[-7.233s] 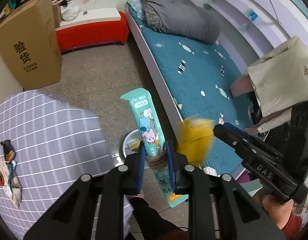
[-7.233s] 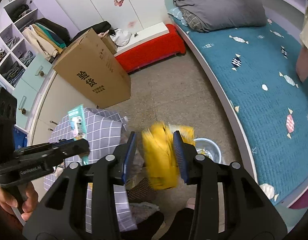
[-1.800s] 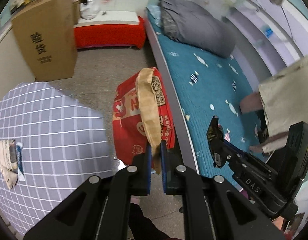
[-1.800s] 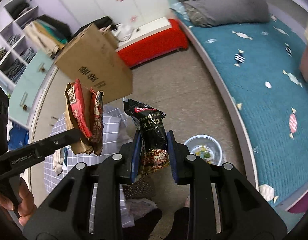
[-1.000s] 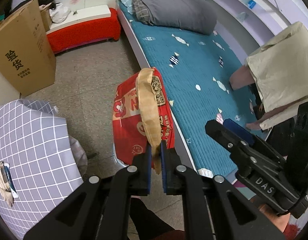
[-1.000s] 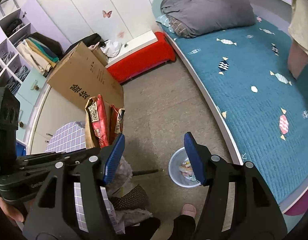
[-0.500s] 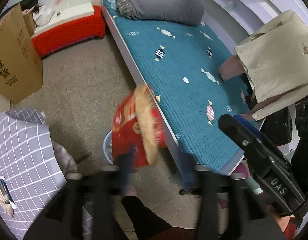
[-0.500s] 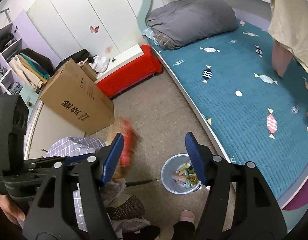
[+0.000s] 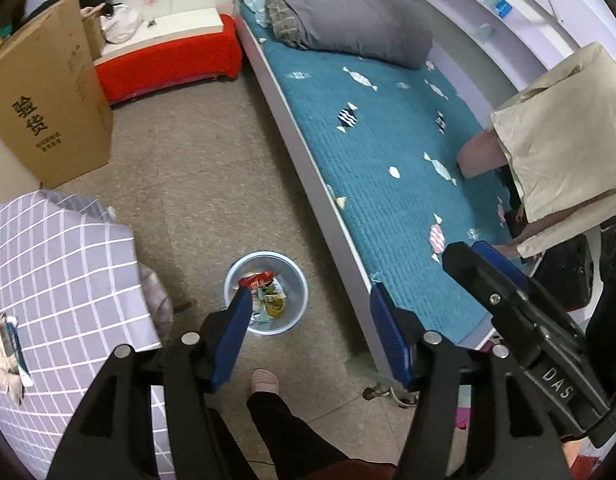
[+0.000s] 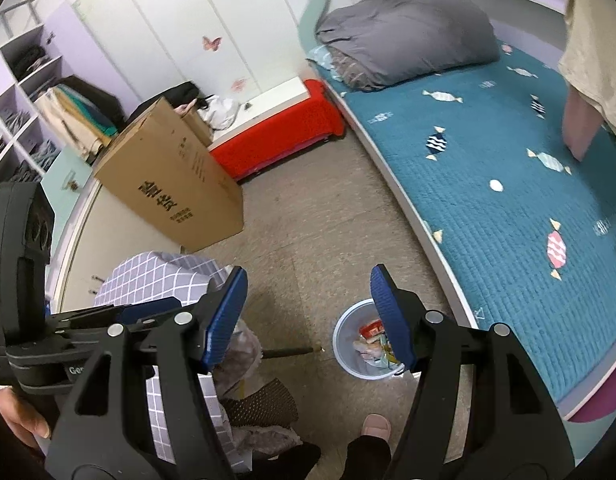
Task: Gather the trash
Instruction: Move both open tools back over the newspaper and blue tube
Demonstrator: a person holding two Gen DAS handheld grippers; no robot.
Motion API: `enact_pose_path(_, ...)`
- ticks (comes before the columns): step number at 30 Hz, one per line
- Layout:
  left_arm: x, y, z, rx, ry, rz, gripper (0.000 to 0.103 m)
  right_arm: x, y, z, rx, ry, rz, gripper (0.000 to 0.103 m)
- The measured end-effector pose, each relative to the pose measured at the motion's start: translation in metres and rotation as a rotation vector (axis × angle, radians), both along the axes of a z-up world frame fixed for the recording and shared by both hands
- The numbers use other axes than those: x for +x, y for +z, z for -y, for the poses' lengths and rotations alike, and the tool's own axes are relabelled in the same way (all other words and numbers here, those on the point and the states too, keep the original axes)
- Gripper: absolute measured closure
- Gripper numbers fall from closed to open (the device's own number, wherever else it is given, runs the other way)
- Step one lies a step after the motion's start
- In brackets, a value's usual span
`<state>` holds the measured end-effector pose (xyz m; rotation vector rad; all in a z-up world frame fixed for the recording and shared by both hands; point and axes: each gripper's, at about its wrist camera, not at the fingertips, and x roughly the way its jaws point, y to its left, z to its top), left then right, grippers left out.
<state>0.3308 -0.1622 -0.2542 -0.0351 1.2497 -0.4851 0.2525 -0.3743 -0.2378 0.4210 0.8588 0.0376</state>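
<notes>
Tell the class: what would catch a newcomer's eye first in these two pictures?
Probably the teal bed cover with candy shapes filling the right side, a grey duvet bundled at its head. On the floor beside the bed stands a small bin holding bright wrappers, framed by the open left gripper.

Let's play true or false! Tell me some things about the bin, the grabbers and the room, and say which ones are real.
1. The trash bin has wrappers in it. True.
2. The left gripper is squeezing a red packet. False: its jaws are open with nothing between them.
3. The right gripper is open and empty. True.
4. The bin stands on the bed. False: it stands on the floor beside the bed.
5. A wrapper lies on the checked cloth. True.
6. The cardboard box is blue. False: it is brown.
</notes>
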Motion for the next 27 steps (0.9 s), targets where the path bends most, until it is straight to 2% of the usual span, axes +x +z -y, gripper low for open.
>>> enact_pose_path(6,-0.014,0.003,-0.042,-0.011,0.108,0.007,0.042,0.006,0.002,-0.035,-0.003,0.093,0.003,0.039)
enact_pose_path(10,-0.027,0.001,-0.084,-0.031,0.213,-0.002,0.042,0.014,-0.001,-0.070,-0.004,0.179,-0.012,0.039)
enact_pose_path(21,-0.056,-0.014,-0.235,-0.050,0.524,-0.044,0.039,0.035,-0.016,-0.217,0.001,0.469,-0.065,0.039)
enact_pose_path(27,-0.067,-0.022,-0.319,-0.082,0.637,-0.073,0.038,0.037,-0.028,-0.292,0.003,0.548,-0.100,0.039)
